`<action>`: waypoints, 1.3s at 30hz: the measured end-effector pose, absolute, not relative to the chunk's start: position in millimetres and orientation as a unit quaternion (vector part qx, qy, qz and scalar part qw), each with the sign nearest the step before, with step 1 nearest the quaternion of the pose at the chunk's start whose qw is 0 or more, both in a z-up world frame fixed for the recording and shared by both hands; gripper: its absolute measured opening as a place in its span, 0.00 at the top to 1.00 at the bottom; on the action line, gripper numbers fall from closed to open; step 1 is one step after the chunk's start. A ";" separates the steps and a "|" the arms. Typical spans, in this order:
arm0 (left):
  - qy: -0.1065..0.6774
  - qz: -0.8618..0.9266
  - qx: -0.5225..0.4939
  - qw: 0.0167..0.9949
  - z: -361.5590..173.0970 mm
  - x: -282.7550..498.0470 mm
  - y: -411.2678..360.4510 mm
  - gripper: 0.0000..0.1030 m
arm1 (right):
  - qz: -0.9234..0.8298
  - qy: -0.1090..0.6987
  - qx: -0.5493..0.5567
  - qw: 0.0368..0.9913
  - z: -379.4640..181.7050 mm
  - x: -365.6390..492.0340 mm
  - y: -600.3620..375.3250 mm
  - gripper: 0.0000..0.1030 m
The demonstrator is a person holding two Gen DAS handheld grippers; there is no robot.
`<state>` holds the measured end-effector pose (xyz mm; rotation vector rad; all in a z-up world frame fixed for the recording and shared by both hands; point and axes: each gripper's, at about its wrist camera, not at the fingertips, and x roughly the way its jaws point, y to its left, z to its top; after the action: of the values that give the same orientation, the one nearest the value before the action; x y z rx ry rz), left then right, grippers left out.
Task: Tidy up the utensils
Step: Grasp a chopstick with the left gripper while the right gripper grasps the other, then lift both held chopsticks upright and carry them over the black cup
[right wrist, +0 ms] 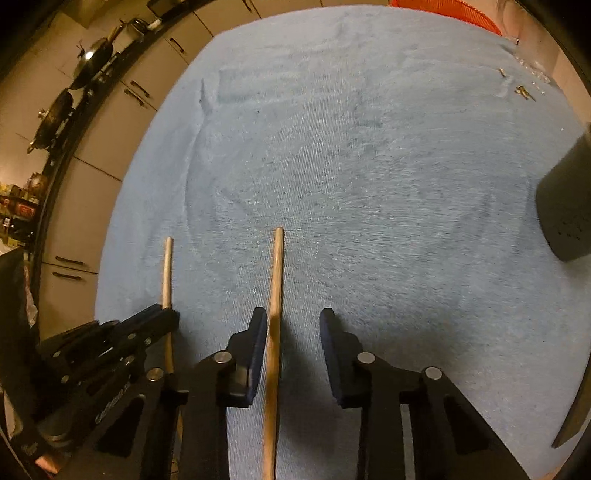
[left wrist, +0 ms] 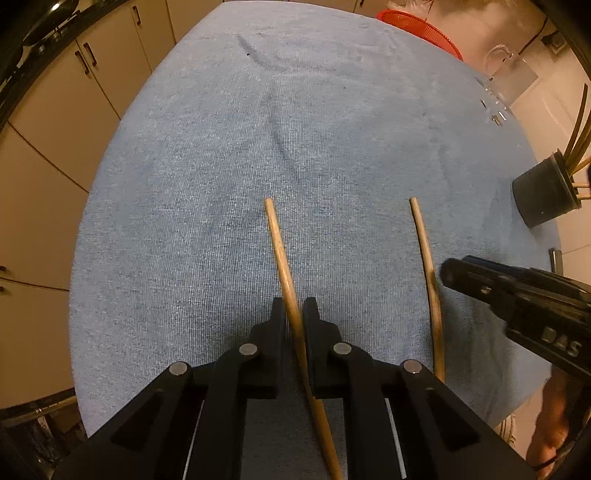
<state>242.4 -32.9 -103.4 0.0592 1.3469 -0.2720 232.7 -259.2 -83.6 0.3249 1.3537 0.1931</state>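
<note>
Two wooden chopsticks lie side by side on a blue towel (left wrist: 221, 184). My left gripper (left wrist: 294, 308) is shut on the left chopstick (left wrist: 279, 243), which runs between its fingers. In the right wrist view that left gripper (right wrist: 162, 314) and its chopstick (right wrist: 167, 273) show at the lower left. My right gripper (right wrist: 293, 325) is open, its fingers on either side of the right chopstick (right wrist: 275, 295), the left pad close to it. The right chopstick (left wrist: 424, 247) and right gripper (left wrist: 448, 275) also show in the left wrist view. A black utensil holder (left wrist: 541, 195) with several chopsticks stands at the right.
A red basket (left wrist: 421, 27) sits at the towel's far edge, a clear container (left wrist: 511, 79) to its right. Small metal bits (right wrist: 524, 92) lie on the towel's far right. The black holder (right wrist: 569, 206) stands at right. Cabinets (left wrist: 55, 110) and a counter with pans (right wrist: 88, 62) are left.
</note>
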 end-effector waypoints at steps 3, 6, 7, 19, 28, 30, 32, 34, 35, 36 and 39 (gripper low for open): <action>0.618 -0.130 0.028 0.775 -102.7 233.4 -18.8 0.90 | 0.088 0.627 0.140 0.761 -87.6 236.4 -252.1 0.74; 0.616 -0.131 0.029 0.777 -102.5 232.4 -16.3 0.90 | 0.089 0.626 0.116 0.766 -88.1 238.4 -241.6 0.76; 0.616 -0.131 0.028 0.776 -103.8 231.3 -16.6 0.90 | 0.085 0.625 0.107 0.769 -88.3 239.8 -238.9 0.81; 0.574 -0.153 -0.017 0.804 -79.7 231.1 -7.4 0.94 | 0.116 0.556 0.131 0.812 -57.8 224.8 -268.1 0.93; 0.463 -0.171 -0.034 0.869 -9.3 205.8 -12.0 0.94 | 0.140 0.386 0.137 0.902 19.1 171.8 -290.8 0.93; 0.446 -0.170 -0.030 0.878 0.5 199.2 -15.9 0.94 | 0.138 0.347 0.131 0.918 30.4 154.8 -294.2 0.93; 0.432 -0.168 -0.024 0.886 7.8 193.1 -21.7 0.94 | 0.134 0.321 0.124 0.929 39.1 140.8 -290.7 0.93; 0.420 -0.169 -0.017 0.891 17.1 186.9 -27.1 0.94 | 0.128 0.292 0.116 0.941 47.1 126.9 -290.8 0.93; 0.418 -0.170 -0.015 0.892 18.8 185.2 -29.2 0.94 | 0.125 0.279 0.111 0.946 50.7 121.2 -291.2 0.93; 0.416 -0.172 -0.014 0.893 20.0 186.0 -31.2 0.94 | 0.121 0.270 0.107 0.949 53.9 117.9 -290.9 0.93; 0.411 -0.176 -0.013 0.894 23.8 187.4 -38.1 0.93 | 0.113 0.253 0.105 0.955 59.4 112.4 -292.7 0.93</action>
<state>187.4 -38.1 23.8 -0.0268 0.8527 -0.3640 112.4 -292.7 59.4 0.2130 0.5140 0.2289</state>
